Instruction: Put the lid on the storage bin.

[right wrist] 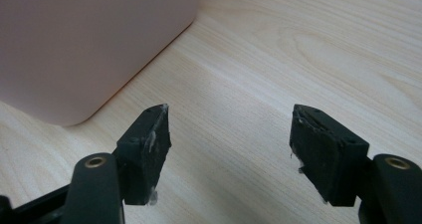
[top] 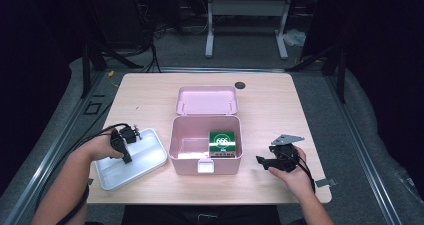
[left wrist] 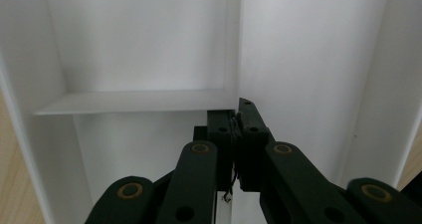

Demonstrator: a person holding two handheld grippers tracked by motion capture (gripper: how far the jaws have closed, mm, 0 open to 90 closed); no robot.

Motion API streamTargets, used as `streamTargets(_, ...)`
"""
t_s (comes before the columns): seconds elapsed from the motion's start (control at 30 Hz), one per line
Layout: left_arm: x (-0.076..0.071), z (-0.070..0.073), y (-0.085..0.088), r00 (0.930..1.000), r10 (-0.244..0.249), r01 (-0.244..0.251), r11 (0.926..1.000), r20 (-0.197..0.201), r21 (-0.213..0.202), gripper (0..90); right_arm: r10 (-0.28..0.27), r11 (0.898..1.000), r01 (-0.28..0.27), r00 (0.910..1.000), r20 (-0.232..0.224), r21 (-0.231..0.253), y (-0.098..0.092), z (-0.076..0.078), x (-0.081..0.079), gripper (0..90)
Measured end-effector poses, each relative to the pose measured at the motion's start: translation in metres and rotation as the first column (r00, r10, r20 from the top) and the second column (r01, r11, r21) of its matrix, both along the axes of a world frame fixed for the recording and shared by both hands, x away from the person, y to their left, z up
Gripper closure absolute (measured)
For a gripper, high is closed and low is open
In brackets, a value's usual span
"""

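A pink box stands open at the table's middle, its lid laid back behind it. Inside, against the right wall, is a green carton with white figures. To the left lies a white tray. My left gripper points down into the tray near its left rim. In the left gripper view the gripper has its jaws pressed together, at the end of a thin white ridge in the tray. My right gripper rests right of the box. It is open over bare wood, beside the box wall.
The light wooden table has a small dark round hole near its far edge. A small grey clip lies at the table's right front corner. Dark floor, cables and a white frame lie beyond the table.
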State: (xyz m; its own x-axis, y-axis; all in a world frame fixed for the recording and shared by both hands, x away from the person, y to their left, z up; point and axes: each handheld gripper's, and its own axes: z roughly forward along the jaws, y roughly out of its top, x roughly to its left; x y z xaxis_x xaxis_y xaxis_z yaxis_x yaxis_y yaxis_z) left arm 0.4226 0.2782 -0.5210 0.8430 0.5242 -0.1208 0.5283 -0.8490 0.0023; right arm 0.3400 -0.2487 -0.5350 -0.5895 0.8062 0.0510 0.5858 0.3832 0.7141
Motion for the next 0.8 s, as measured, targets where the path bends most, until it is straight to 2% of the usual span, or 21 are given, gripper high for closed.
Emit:
streamTargets(0.1, 0.002, 0.010, 0.002, 0.9996, 0.011, -0.012, 0.9991, -0.026, -0.041, 89.2, -0.018, 1.000, 0.018, 0.9998, 0.005, 0.007, -0.001, -0.001, 0.000, 32.0)
streamTargets(0.37, 0.002, 0.037, 0.010, 0.9994, 0.024, -0.025, 0.9987, -0.023, -0.044, 89.3, -0.013, 1.000, 0.013, 0.9999, -0.001, 0.015, -0.003, -0.001, 0.001, 32.5)
streamTargets(0.8, -0.001, 0.065, 0.016, 0.9996, 0.030, -0.029, 0.9991, 0.003, -0.032, 89.3, -0.022, 1.000, 0.022, 0.9998, 0.004, 0.013, -0.004, -0.001, 0.001, 32.5)
